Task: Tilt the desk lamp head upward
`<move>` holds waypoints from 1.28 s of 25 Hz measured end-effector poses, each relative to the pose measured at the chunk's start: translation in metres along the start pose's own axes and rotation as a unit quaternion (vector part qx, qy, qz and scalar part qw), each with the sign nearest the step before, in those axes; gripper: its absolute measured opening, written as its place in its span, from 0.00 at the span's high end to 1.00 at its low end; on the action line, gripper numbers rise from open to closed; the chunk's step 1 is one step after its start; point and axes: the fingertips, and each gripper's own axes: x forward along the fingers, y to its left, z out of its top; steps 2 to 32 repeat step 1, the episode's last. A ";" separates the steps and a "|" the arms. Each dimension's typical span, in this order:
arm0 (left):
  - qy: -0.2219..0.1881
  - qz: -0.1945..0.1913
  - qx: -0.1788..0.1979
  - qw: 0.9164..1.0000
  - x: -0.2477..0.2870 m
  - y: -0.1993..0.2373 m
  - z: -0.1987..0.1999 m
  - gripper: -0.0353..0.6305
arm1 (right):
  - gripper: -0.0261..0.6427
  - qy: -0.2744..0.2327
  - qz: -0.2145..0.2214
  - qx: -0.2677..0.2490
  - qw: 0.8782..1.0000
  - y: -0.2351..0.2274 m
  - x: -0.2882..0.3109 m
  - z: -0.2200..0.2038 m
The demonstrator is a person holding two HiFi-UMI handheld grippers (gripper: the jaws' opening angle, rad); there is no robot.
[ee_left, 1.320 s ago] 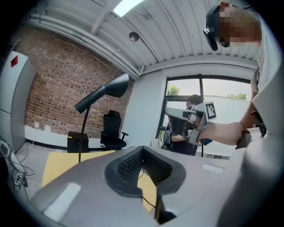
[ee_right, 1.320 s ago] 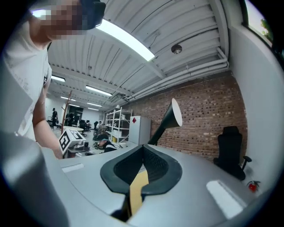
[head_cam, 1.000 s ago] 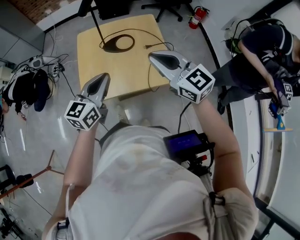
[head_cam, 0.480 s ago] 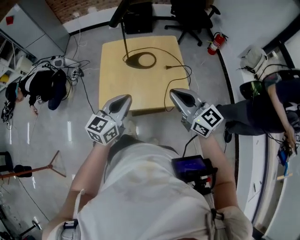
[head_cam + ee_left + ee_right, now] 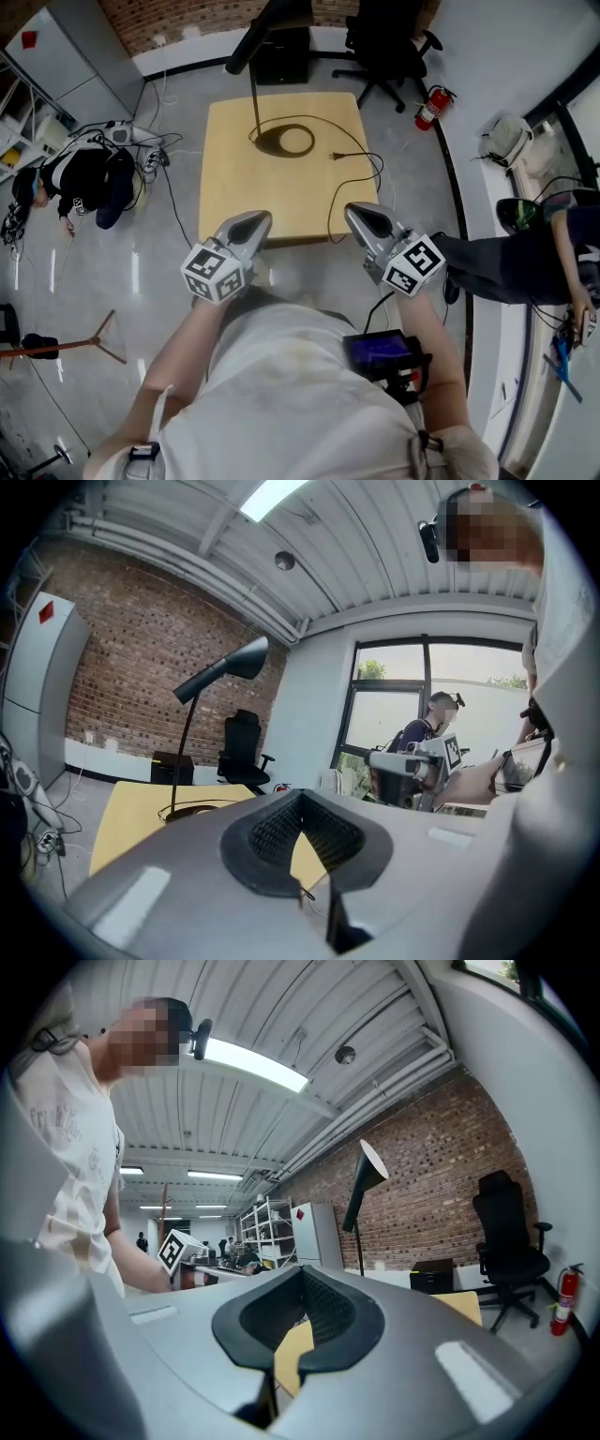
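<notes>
Head view shows a black desk lamp (image 5: 251, 49), head slanted

left gripper (image 5: 255, 221): jaws together, nothing between them, nose tipped slightly down | right gripper (image 5: 358, 214): jaws together, nothing between them, about level | forearms (image 5: 183, 342): both out ahead of torso, side by side, apart

I saw a loose white short-sleeved T-shirt (image 5: 281, 403) on the person. A black box with a glowing blue screen (image 5: 380, 349) hung at the right hip, with a thin black cable (image 5: 382, 305) running up from it. The left tool (image 5: 259, 219) and the right tool (image 5: 354, 211) were smooth grey tapered shells with black ribbed pads (image 5: 272, 832). Each bore a white cube (image 5: 217, 272) printed with black square markers.
</notes>
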 end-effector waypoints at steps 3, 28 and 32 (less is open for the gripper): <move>0.000 0.000 0.000 1.000 -0.002 0.000 -0.001 0.94 | 0.94 0.000 0.000 -0.001 1.000 0.003 0.000 -0.001; 0.000 0.000 0.000 1.000 -0.002 0.000 -0.001 0.94 | 0.94 0.000 0.000 -0.001 1.000 0.003 0.000 -0.001; 0.000 0.000 0.000 1.000 -0.002 0.000 -0.001 0.94 | 0.94 0.000 0.000 -0.001 1.000 0.003 0.000 -0.001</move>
